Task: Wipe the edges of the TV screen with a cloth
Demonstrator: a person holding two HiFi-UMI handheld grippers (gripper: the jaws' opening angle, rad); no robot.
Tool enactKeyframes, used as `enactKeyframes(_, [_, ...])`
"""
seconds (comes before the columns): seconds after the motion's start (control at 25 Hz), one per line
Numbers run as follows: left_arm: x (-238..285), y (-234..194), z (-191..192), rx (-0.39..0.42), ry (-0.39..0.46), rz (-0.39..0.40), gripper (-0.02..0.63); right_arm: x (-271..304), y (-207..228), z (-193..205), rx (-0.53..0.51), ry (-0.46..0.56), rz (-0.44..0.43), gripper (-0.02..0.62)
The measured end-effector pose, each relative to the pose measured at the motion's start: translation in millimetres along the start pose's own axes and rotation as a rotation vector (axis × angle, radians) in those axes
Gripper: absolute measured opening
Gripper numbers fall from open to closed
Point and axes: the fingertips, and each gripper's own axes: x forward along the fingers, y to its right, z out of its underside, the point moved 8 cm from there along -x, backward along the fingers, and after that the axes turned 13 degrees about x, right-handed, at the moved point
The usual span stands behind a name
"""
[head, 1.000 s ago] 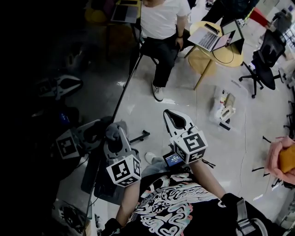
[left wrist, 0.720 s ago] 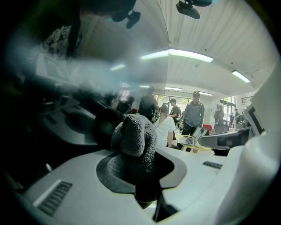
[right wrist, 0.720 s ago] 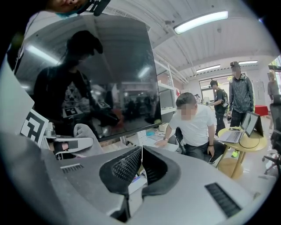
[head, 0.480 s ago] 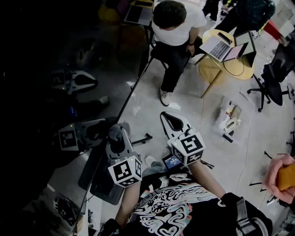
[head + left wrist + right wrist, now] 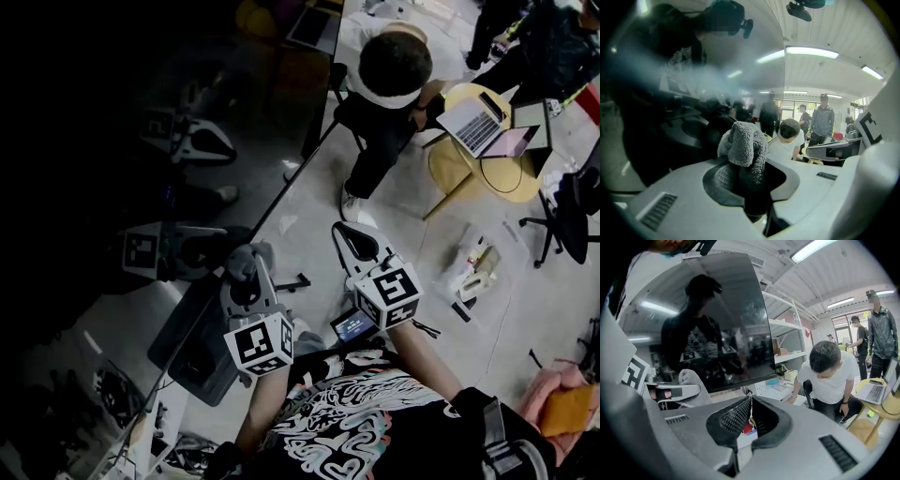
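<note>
Two grippers, one cloth, one TV: the left gripper (image 5: 246, 272) (image 5: 745, 161) is clenched on a grey fleecy cloth (image 5: 240, 260) (image 5: 743, 143), which bunches up above its jaws. The cloth sits at the near edge of the dark TV (image 5: 103, 159) (image 5: 717, 315), which spreads out to that gripper's left. Whether cloth and edge touch cannot be made out. The right gripper (image 5: 349, 234) (image 5: 751, 401) hangs just right of the left one, apart from the TV, its two jaws pressed together tip to tip. The TV reflects both marker cubes and the person holding the grippers.

Ahead of the right gripper one person in a white shirt (image 5: 389, 70) (image 5: 829, 366) sits bent forward. Ahead and to its right stands one round yellow table (image 5: 469, 164) carrying two open laptops (image 5: 478, 122). Two people (image 5: 881, 329) stand behind that table in the right gripper view.

A second ago only the seated person's torso and legs showed. Now the head shows too, and person and table lie farther right and higher in the head view. Both grippers keep their places and their grips.
</note>
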Motion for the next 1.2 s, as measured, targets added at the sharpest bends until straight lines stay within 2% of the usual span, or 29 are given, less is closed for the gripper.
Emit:
enactKeyframes(0.48, [32,24,-20,-0.026,-0.003,-0.084,0.074,18,40,-38,-0.037,-0.021,-0.086,0.029])
enactKeyframes(1.2, [51,42,-33,-0.062,0.007,-0.122,0.074,13,68,-52,-0.053,-0.033,-0.097,0.029])
